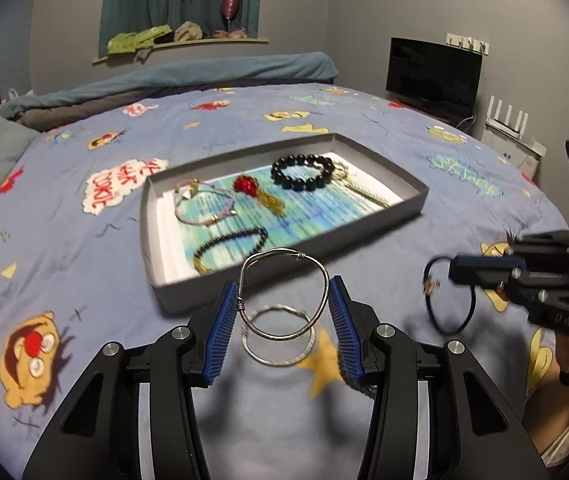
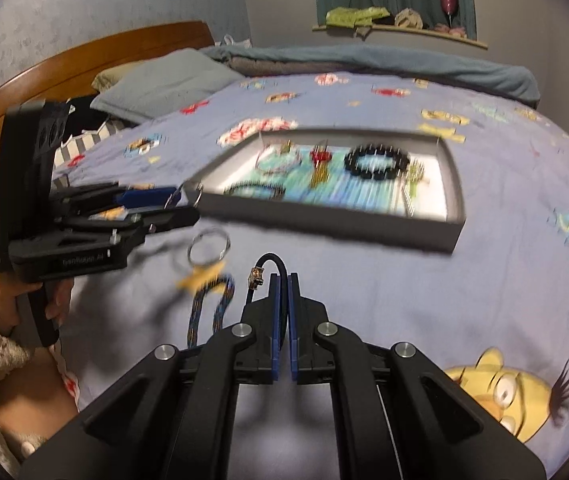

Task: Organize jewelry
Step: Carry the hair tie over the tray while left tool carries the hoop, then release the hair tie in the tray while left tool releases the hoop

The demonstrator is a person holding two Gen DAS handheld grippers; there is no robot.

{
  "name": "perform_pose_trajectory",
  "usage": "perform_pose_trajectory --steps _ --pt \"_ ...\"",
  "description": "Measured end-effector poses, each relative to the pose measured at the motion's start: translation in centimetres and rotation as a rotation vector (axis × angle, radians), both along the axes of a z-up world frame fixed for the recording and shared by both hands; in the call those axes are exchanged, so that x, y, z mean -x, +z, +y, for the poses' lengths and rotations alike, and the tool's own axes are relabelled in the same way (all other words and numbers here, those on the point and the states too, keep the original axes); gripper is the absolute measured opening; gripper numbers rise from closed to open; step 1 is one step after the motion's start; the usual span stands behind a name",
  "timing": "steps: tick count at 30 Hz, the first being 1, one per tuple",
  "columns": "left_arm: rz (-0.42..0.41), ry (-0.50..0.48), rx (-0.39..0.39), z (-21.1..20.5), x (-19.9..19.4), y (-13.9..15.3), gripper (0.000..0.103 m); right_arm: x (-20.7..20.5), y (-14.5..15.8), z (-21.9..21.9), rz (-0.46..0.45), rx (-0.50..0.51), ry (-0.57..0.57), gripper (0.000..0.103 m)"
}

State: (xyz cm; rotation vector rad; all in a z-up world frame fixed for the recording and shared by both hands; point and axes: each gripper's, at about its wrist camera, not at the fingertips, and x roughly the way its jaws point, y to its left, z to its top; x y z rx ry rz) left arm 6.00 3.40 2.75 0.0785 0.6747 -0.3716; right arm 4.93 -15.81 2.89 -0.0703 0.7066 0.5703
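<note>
A grey tray [image 1: 384, 216] on the bed holds a black bead bracelet [image 1: 302, 172], a pink cord bracelet [image 1: 204, 204], a red charm with a gold tassel [image 1: 246, 185] and a dark bead strand [image 1: 228, 246]. My left gripper [image 1: 284, 300] is shut on a silver wire bangle [image 1: 326, 280] and holds it above the bed, just before the tray. A second silver bangle [image 1: 280, 358] lies on the sheet below it. My right gripper [image 2: 284, 280] is shut on a dark cord bracelet [image 2: 274, 262] with a gold clasp; it also shows in the left wrist view [image 1: 450, 300].
A blue braided cord [image 2: 208, 308] lies on the sheet left of my right gripper. The tray [image 2: 454, 200] sits mid-bed on a blue cartoon-print sheet. Pillows [image 2: 164, 80] and a wooden headboard [image 2: 84, 60] are at the far left; a monitor [image 1: 432, 76] stands at the right.
</note>
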Motion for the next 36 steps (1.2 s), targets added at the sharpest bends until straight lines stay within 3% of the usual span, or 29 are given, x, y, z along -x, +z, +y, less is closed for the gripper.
perform_pose_trajectory --steps 6,13,21,29,36 --pt "0.001 0.028 -0.031 0.8 -2.7 1.2 0.049 -3.3 2.7 0.0 -0.059 -0.043 -0.039 0.003" --pt "0.033 0.028 -0.005 0.7 -6.6 1.5 0.049 -8.1 3.8 -0.4 -0.081 -0.086 -0.101 0.003" --pt "0.121 -0.057 -0.029 -3.0 -10.3 -0.7 0.049 -13.6 0.4 -1.5 0.044 -0.133 -0.163 0.004" --pt "0.19 -0.076 -0.016 -4.3 -12.7 -2.8 0.049 -15.2 -2.6 -1.0 0.099 -0.047 -0.194 0.004" --pt "0.203 -0.073 -0.015 -4.6 -13.6 -3.4 0.049 -15.5 -3.3 0.0 0.093 0.03 -0.189 0.004"
